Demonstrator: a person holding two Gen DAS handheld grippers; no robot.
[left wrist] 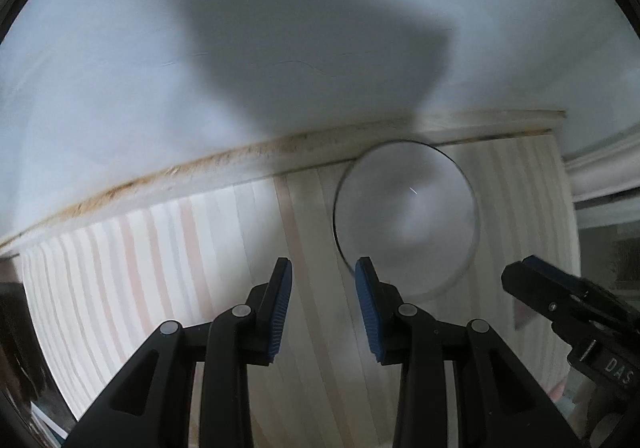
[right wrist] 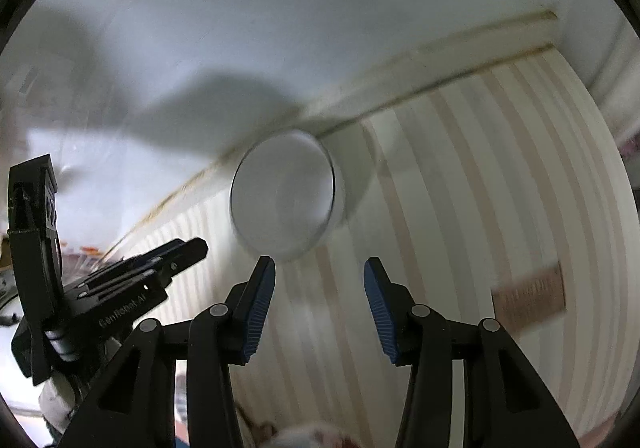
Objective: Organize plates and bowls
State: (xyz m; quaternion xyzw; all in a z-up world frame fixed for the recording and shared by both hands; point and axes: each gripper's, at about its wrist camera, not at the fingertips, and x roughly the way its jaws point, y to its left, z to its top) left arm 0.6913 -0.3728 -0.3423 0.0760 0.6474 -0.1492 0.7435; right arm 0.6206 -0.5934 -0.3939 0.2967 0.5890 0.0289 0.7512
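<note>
A white bowl (left wrist: 406, 216) stands upright on the striped tablecloth (left wrist: 160, 268), close to the wall. My left gripper (left wrist: 323, 268) hangs above the cloth just left of the bowl, its jaws a little apart with nothing between them. The right gripper (left wrist: 524, 268) reaches in from the lower right of that view. In the right wrist view the same bowl (right wrist: 284, 192) sits just beyond my right gripper (right wrist: 319, 268), which is open and empty. The left gripper (right wrist: 196, 248) shows there at the left, pointing toward the bowl. Both views are blurred.
A white wall (left wrist: 280, 28) rises behind the table, with a stained trim strip (left wrist: 200, 168) along its foot. The striped cloth (right wrist: 480, 208) spreads to the right of the bowl, with a brown label (right wrist: 528, 300) on it. White moulding (left wrist: 600, 164) stands at the far right.
</note>
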